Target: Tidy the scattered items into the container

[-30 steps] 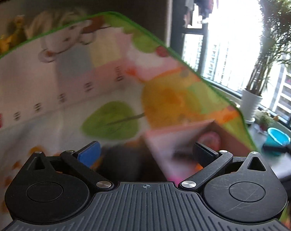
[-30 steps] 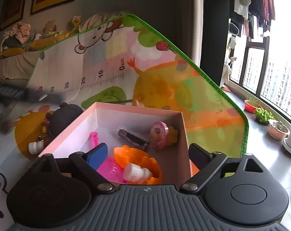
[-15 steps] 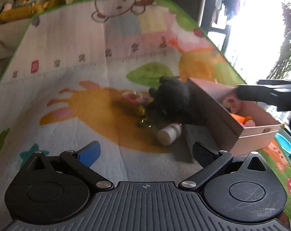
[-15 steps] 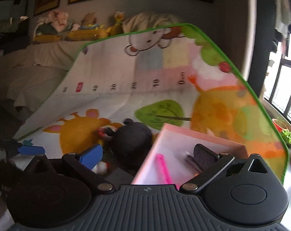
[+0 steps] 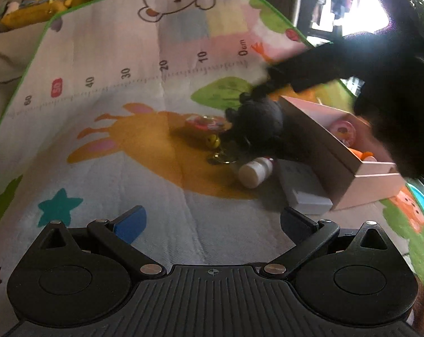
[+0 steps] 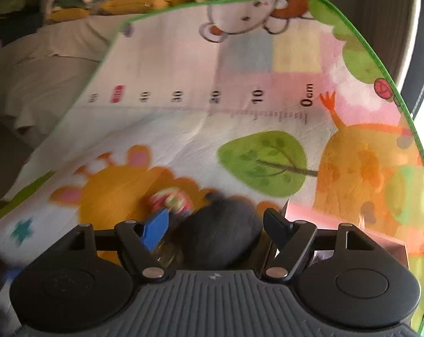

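My right hand-held gripper [image 6: 213, 224] is spread wide, straddling the black plush toy [image 6: 217, 236], which lies directly ahead between its 2 fingers, touching the left wall of the pink box [image 5: 318, 140]. My left hand-held gripper [image 5: 212, 221], also spread and empty, sits well back from the box. The right is nearer; closing should secure the plush.

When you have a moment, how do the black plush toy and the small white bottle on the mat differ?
The black plush toy is dark, fuzzy and rounded; the small white bottle is pale, smooth and cylindrical. The plush is far bulkier, and the bottle lies on its side. Both sit on the play mat beside the pink box.
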`<action>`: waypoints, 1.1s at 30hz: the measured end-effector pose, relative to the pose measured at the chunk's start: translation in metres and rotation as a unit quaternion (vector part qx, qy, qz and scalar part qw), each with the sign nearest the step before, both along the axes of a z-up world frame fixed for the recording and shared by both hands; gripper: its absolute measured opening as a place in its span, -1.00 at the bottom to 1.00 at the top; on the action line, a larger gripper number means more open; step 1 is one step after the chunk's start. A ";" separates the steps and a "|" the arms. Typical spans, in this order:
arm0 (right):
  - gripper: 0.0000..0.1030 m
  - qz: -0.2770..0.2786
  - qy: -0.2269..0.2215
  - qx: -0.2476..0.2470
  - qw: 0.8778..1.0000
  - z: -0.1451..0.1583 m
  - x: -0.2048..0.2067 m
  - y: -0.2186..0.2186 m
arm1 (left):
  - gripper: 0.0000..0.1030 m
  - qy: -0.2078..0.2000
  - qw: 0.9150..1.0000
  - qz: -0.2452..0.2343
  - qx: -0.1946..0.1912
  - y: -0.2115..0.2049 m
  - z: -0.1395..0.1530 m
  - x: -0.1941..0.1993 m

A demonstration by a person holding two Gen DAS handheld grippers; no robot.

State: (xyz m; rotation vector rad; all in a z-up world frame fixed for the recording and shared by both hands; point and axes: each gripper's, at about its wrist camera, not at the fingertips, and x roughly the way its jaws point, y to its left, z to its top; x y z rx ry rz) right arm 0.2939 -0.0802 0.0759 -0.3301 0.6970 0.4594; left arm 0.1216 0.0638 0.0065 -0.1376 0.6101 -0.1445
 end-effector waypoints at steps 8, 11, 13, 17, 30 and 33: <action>0.50 -0.014 0.031 -0.056 0.998 -0.038 0.035 0.030 | 1.00 0.006 1.000 -0.005 -0.007 0.001 0.000 0.000; 0.42 0.037 0.035 -0.056 0.997 -0.029 0.009 0.030 | 1.00 0.001 1.000 -0.016 -0.005 -0.001 0.001 -0.002; 0.42 0.055 0.054 -0.047 0.996 -0.026 -0.008 0.026 | 1.00 -0.003 1.000 -0.025 -0.004 -0.003 0.002 -0.003; 0.42 0.085 0.090 -0.013 0.992 -0.020 -0.041 0.012 | 1.00 -0.006 0.999 -0.050 0.002 -0.009 0.003 -0.010; 0.56 0.106 0.066 0.081 0.989 0.007 -0.150 -0.087 | 1.00 -0.018 0.990 -0.131 0.040 -0.042 0.002 -0.060; 0.57 0.087 0.042 0.055 0.994 -0.004 -0.170 -0.105 | 1.00 -0.011 0.994 -0.107 0.032 -0.037 0.002 -0.063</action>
